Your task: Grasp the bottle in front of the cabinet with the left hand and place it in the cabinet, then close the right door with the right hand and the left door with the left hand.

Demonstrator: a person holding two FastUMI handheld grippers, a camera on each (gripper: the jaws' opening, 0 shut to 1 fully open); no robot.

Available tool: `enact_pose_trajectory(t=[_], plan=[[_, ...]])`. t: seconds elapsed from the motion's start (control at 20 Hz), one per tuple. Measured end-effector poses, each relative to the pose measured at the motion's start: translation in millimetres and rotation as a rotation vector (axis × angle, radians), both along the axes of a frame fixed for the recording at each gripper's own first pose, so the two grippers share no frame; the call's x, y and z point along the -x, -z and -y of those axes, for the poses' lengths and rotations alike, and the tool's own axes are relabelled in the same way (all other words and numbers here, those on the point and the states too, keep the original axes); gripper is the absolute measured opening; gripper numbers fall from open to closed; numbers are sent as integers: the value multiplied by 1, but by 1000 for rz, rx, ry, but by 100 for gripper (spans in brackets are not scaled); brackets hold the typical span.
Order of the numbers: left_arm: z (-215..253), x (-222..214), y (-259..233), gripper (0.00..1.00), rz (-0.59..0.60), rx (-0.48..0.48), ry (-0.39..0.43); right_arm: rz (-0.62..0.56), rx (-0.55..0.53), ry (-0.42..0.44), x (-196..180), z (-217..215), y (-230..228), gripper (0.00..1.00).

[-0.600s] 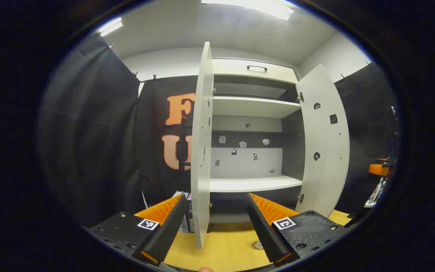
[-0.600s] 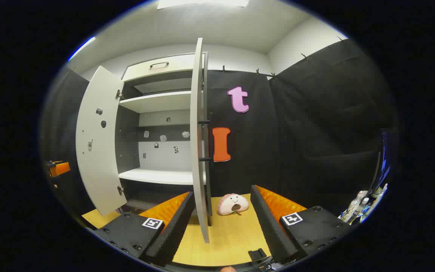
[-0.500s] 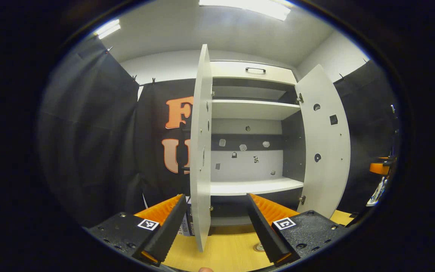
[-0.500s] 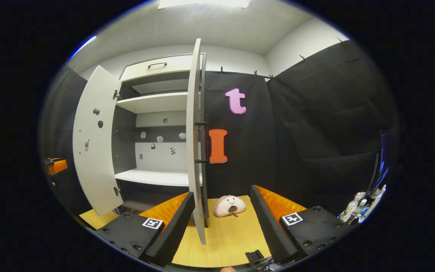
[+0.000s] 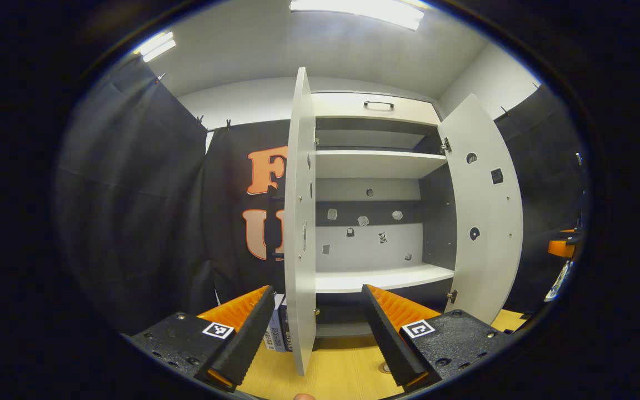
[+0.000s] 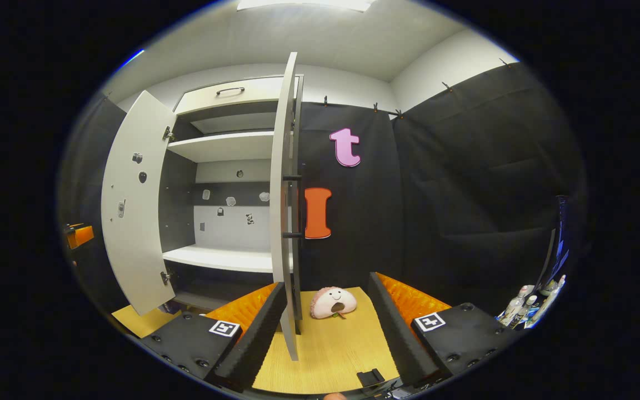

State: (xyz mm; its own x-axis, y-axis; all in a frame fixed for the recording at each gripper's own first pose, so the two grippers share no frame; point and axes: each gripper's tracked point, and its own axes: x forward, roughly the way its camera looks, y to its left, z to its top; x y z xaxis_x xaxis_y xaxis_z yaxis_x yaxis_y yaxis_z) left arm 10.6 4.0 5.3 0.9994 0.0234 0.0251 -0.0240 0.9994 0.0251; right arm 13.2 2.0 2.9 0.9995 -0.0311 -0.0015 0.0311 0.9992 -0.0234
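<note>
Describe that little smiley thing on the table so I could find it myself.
Start at the tall white cabinet with both doors swung open. Follow its right door down to the wooden tabletop; just past the door's lower edge, against the black cloth wall, lies a small plush toy. It is pale, dome-shaped with a pink rim and a stitched smiling face, the one soft thing there.

cabinet [image 5: 375, 166] stands on table [image 6: 331, 350], both doors swung out; plush toy [image 6: 333, 302] right of it.
</note>
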Motion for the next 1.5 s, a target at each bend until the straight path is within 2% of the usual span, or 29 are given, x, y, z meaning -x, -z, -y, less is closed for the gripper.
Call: enact_pose_trajectory(t=[0.05,0.1,0.15,0.2,0.25,0.35,0.5,0.85,0.9,1.05,1.1,1.15,1.3,1.35,1.45,1.5], plan=[[1,0,-1,92,0,7,2,-3,-8,-8,-1,-3,0,98],[-1,0,-2,95,6,11,2,-4,-12,-10,-2,-5,0,98],[-3,0,-5,92,16,8,-6,-4,-8,-12,-3,-5,-1,89],[-5,0,-7,95,26,0,-12,-6,-1,-9,-3,-5,0,89],[-5,1,-9,92,33,-7,-15,-9,3,-4,-3,-4,0,89],[-2,1,-9,95,36,-1,-9,-13,-4,-6,-3,-5,1,89],[3,1,0,92,18,11,12,-8,-5,-11,-3,-8,0,89],[11,-20,32,95,-46,77,31,-3,7,-23,-1,-17,-2,89],[12,-24,36,92,-50,75,33,-2,8,-20,-2,-16,-2,89],[18,-34,49,95,-53,46,34,-1,11,-13,-2,-15,-4,89],[23,-35,55,95,-58,42,43,-2,11,-11,-2,-14,-4,98],[29,-38,61,95,-64,39,53,-2,10,-9,-3,-14,-4,98],[43,-45,81,95,-75,17,70,-3,8,-5,-5,-13,-4,98],[48,-48,88,95,-78,7,73,-5,7,-4,-5,-12,-4,89],[58,-56,102,92,-83,-7,82,0,2,-1,-5,-12,-5,89],[63,-59,110,95,-88,-10,91,4,4,0,-5,-12,-7,98]])
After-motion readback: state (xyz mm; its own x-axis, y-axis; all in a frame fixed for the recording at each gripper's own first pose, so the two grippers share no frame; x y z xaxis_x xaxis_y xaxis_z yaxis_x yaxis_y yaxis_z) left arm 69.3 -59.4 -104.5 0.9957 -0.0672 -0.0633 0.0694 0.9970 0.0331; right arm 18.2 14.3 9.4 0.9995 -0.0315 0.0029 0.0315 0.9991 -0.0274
